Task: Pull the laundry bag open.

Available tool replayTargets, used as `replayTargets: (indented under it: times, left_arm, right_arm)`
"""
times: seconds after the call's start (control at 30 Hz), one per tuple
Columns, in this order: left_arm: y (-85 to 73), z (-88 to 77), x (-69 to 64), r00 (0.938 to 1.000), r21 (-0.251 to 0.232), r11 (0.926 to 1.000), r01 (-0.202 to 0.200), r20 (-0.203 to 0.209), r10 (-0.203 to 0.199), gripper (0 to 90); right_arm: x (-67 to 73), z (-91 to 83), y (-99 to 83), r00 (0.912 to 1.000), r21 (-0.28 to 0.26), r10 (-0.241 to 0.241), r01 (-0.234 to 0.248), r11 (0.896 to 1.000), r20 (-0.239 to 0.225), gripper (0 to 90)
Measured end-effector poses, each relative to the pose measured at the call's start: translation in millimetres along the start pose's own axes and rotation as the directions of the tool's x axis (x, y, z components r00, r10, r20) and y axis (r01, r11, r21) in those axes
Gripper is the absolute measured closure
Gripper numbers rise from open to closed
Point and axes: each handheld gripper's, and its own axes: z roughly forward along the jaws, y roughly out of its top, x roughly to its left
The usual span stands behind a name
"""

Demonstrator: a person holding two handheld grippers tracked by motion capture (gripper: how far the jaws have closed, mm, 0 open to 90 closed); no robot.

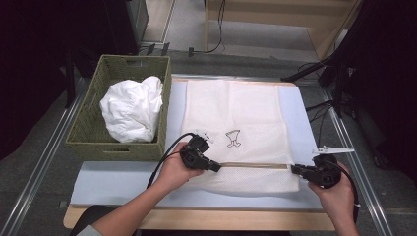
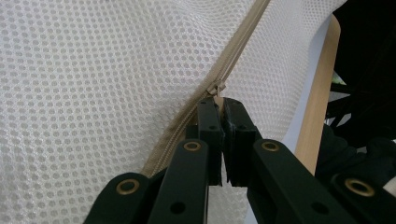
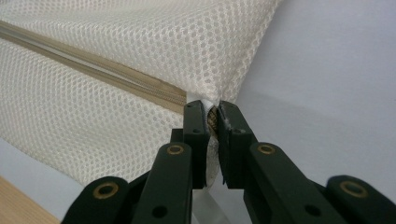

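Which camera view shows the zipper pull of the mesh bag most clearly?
The left gripper view: the zipper pull sits close up, pinched at the tip of the left claw. In the high view the zipper is a thin tan line. The right gripper view shows the zipper's other end beside the right claw.

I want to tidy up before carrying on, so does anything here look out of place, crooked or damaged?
Nothing stands out. The mesh laundry bag lies flat and square on the table, the left gripper shut on its zipper pull, the right gripper pinching the bag's edge. The white bundle sits inside the woven basket.
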Motion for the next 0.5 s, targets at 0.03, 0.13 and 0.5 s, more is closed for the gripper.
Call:
replayTargets:
  times: [0.03, 0.13, 0.5]
  left_arm:
    - [-1.1, -1.5, 0.2, 1.0, -0.001, 1.0, -0.002, 0.006, 0.002, 88.0]
    - [-1.4, -4.4, 2.0, 0.9999, -0.012, 0.9999, 0.005, 0.009, -0.005, 88.0]
    - [-0.6, -2.3, 5.2, 0.9998, -0.016, 0.9997, 0.02, 0.009, -0.02, 88.0]
  right_arm:
    - [1.7, 0.8, 0.3, 1.0, 0.003, -0.008, 0.008, 1.0, 0.006, 83.9]
    - [3.4, 2.0, 0.8, 0.9999, 0.001, -0.012, 0.012, 1.0, -0.006, 83.9]
    - [1.6, 3.8, -0.8, 1.0, 0.01, -0.001, 0.002, 1.0, -0.004, 83.6]
